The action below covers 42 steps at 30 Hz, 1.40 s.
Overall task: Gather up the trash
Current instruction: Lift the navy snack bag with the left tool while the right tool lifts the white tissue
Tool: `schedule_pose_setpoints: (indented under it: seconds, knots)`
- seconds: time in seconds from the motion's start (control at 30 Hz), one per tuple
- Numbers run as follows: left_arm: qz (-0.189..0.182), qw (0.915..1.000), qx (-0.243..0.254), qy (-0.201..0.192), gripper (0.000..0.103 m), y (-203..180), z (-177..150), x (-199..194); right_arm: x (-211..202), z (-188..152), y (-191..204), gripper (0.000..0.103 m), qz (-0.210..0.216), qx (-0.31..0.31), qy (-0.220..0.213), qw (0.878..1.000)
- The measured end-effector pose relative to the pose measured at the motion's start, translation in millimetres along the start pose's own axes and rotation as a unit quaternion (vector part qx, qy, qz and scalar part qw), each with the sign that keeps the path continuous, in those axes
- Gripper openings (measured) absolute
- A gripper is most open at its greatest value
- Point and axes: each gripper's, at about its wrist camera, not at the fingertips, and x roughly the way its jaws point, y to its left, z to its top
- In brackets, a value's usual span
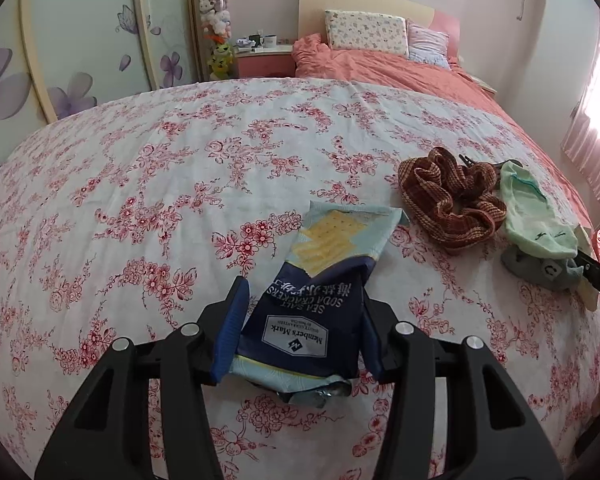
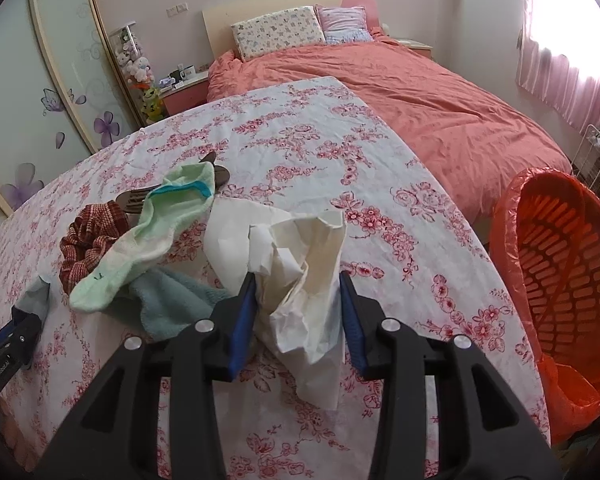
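- Two pieces of trash are gripped at once: the left gripper (image 1: 304, 316) has its jaws closed on a cracker wrapper (image 1: 320, 280), and the right gripper (image 2: 298, 316) has its jaws pressed onto a crumpled sheet of paper (image 2: 300, 264).
- Both pieces sit low over the flowered cloth of the worktop (image 1: 140, 184); whether the far end of the wrapper rests on it I cannot tell.
- Just beyond the paper lie things that look like belongings, not trash: a pale green sock (image 2: 148, 232), a blue-grey sock (image 2: 172, 304) under it, a plaid scrunchie (image 1: 452, 200) and a dark hair clip (image 2: 216, 172) partly hidden by the green sock.
- An orange-lined basket (image 2: 560, 272) stands off the worktop's right edge, beside the bed (image 2: 440, 92); as far as its inside shows, nothing is in it.
- By my reading, the task is at its first stage: pick-up done for both pieces, nothing binned. Carrying both to the basket and dropping them remains.
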Motion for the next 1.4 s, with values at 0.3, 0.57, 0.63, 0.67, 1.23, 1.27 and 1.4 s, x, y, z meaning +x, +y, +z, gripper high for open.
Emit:
schedule_pose_setpoints:
  seconds: [0.3,0.57,0.63,0.67,1.23,1.27,1.4]
  knots:
    - [0.01,0.9999,0.007,0.003,0.054,-4.2,-0.2,1.5,1.9,0.0,0.8,0.042,-0.004,-0.002,0.003,1.0]
    - [0.015,0.9999,0.001,0.004,0.059,-1.3,-0.1,1.9,2.0,-1.2,-0.5,0.042,-0.002,0.001,0.003,1.0]
    - [0.013,0.9999,0.0,0.004,0.06,-0.9,-0.2,1.8,2.0,-1.1,-0.3,0.042,-0.002,0.001,0.003,1.0]
    - [0.012,0.9999,0.0,0.004,0.06,-0.6,-0.3,1.6,1.9,-1.1,-0.1,0.042,-0.002,0.001,0.003,1.0]
    - [0.009,0.9999,0.0,0.004,0.062,-1.1,-1.3,1.9,1.2,-1.9,-2.6,0.043,0.008,0.008,0.002,1.0]
    - [0.009,0.9999,0.0,0.004,0.062,-1.3,-1.2,1.8,1.2,-1.9,-2.7,0.043,0.008,0.009,0.002,1.0]
    - [-0.005,1.0,0.0,0.002,0.062,-2.0,-1.7,0.5,0.9,-1.8,-3.2,0.043,0.008,0.008,0.001,1.0]
